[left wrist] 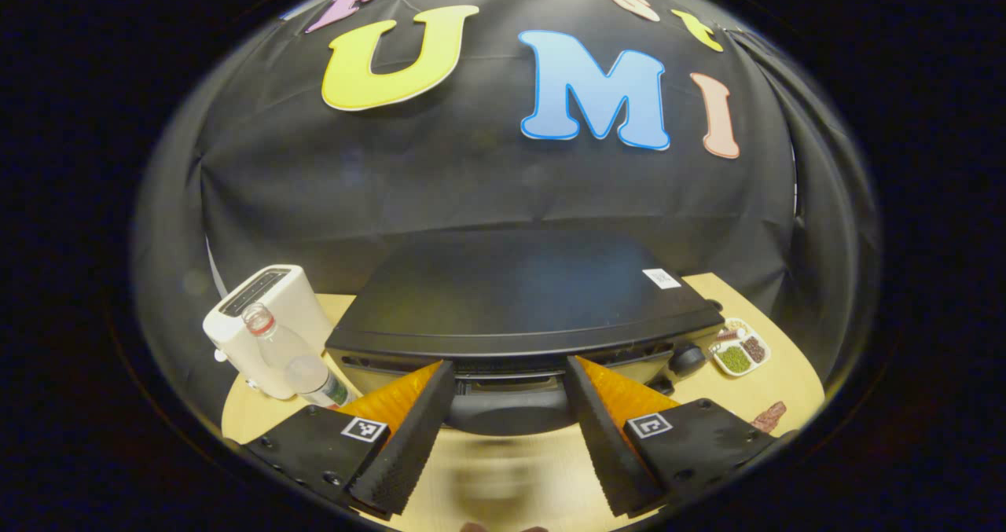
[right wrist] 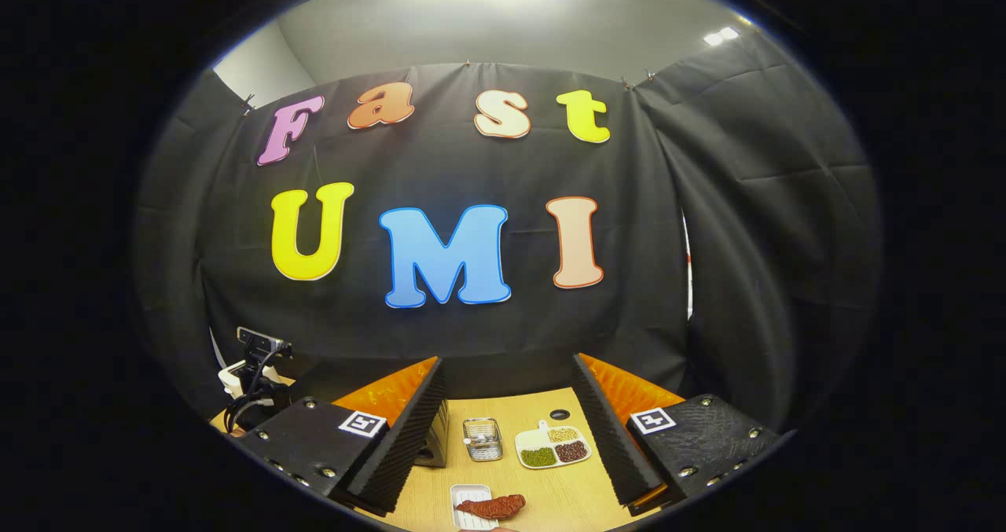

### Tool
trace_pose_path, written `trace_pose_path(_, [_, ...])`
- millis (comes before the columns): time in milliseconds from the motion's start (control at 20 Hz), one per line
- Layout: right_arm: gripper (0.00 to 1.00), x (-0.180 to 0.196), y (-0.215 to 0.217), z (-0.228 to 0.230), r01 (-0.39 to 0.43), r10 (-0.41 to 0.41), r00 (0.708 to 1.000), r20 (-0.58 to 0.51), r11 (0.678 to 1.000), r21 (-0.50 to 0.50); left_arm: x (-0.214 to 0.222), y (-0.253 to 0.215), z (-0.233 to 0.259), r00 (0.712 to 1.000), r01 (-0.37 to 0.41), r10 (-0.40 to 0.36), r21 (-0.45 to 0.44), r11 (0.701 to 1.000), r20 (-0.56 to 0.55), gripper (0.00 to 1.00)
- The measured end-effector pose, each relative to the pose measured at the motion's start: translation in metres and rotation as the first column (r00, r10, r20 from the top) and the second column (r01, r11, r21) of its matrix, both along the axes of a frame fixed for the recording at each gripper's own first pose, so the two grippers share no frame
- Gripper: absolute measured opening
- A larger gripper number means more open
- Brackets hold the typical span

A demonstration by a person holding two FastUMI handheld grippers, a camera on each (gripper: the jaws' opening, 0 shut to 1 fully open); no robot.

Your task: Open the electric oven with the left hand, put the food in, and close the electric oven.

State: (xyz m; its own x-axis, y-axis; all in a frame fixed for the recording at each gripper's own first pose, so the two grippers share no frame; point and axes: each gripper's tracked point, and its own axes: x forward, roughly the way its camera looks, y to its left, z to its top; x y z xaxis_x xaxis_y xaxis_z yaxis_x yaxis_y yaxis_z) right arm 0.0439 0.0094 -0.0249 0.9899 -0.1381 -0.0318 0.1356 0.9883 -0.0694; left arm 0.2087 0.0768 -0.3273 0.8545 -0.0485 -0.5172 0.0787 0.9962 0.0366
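Left claw [left wrist: 509,430]: spread wide, nothing between the fingers; pointed at the oven front, one finger to each side of the handle, not touching it.
Oven [left wrist: 519,296]: dark, at 12 o'clock from the left claw, on the surface [left wrist: 786,359]; door up against the body, looks closed.
Handle [left wrist: 507,410]: dark bar low on the oven front, between the left claw's fingers.
Knob [left wrist: 688,357]: at the oven's right front corner, 2 o'clock from the left claw.
Toaster [left wrist: 263,312]: pale, at 10 o'clock, just left of the oven.
Bottle [left wrist: 291,355]: clear, tilted, in front of the toaster, close against it.
Right claw [right wrist: 509,438]: released, fingers apart, held above the surface [right wrist: 550,500].
Food [right wrist: 491,506]: reddish-brown piece at 6 o'clock, lying on a white tray [right wrist: 469,508] near the front edge; also seen at 4 o'clock in the left gripper view.
Dish [right wrist: 554,445]: white, three compartments of green, brown and pale bits, at 12 o'clock between the right claw's fingers.
Metal box [right wrist: 482,438]: small, just left of the dish, apart from it.
Camera [right wrist: 263,343]: on a stand with cables, at 9 o'clock.
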Motion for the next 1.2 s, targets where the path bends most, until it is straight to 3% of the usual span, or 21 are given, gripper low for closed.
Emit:
trace_pose_path(50, [0.97, -0.001, 0.001, 0.001, -0.003, 0.003, 1.000, 0.004, 1.000, -0.001, -0.005, 0.000, -0.001, 1.000, 0.001, -0.001, -0.001, 1.000, 0.001, 0.92])
trace_pose_path(100, [0.97, -0.002, 0.003, 0.002, -0.008, 0.008, 1.000, 0.007, 1.000, -0.001, -0.013, -0.001, -0.003, 1.000, 0.001, -0.001, -0.005, 1.000, -0.002, 0.99])
trace_pose_path(400, [0.97, -0.010, 0.007, 0.008, -0.026, 0.026, 0.999, 0.018, 1.000, -0.011, -0.044, -0.001, -0.016, 1.000, 0.001, -0.001, -0.011, 1.000, -0.029, 0.95])
trace_pose_path(500, [0.97, -0.014, 0.006, 0.008, -0.025, 0.025, 1.000, 0.019, 1.000, -0.018, -0.055, -0.001, -0.023, 0.999, 0.001, -0.001, -0.014, 1.000, -0.042, 0.99])
trace_pose_path(650, [0.97, -0.018, 0.004, 0.008, -0.020, 0.020, 1.000, 0.015, 1.000, -0.017, -0.069, -0.001, -0.031, 0.999, 0.002, -0.002, -0.004, 1.000, -0.053, 0.92])
trace_pose_path(700, [0.97, -0.019, 0.003, 0.007, -0.017, 0.017, 1.000, 0.014, 1.000, -0.016, -0.073, -0.001, -0.033, 0.998, 0.005, -0.005, 0.001, 1.000, -0.057, 0.99])
trace_pose_path(900, [0.97, -0.023, 0.002, 0.006, -0.015, 0.015, 1.000, 0.008, 1.000, -0.012, -0.092, -0.002, -0.048, 0.997, 0.015, -0.014, 0.010, 1.000, -0.080, 0.95])
trace_pose_path(950, [0.97, -0.024, 0.002, 0.007, -0.016, 0.016, 1.000, 0.006, 1.000, -0.015, -0.098, -0.002, -0.053, 0.996, 0.016, -0.015, 0.013, 1.000, -0.089, 0.99])
trace_pose_path(1050, [0.97, -0.024, 0.004, 0.006, -0.020, 0.020, 1.000, 0.002, 1.000, -0.021, -0.108, -0.003, -0.064, 0.994, 0.020, -0.018, 0.016, 1.000, -0.112, 0.92])
trace_pose_path(1150, [0.97, -0.025, 0.005, 0.005, -0.025, 0.025, 1.000, -0.001, 0.999, -0.025, -0.119, -0.002, -0.076, 0.990, 0.032, -0.029, 0.018, 0.999, -0.136, 1.00])
trace_pose_path(1200, [0.97, -0.025, 0.006, 0.004, -0.030, 0.030, 1.000, -0.005, 0.999, -0.026, -0.124, -0.001, -0.083, 0.987, 0.035, -0.031, 0.021, 0.999, -0.155, 0.96])
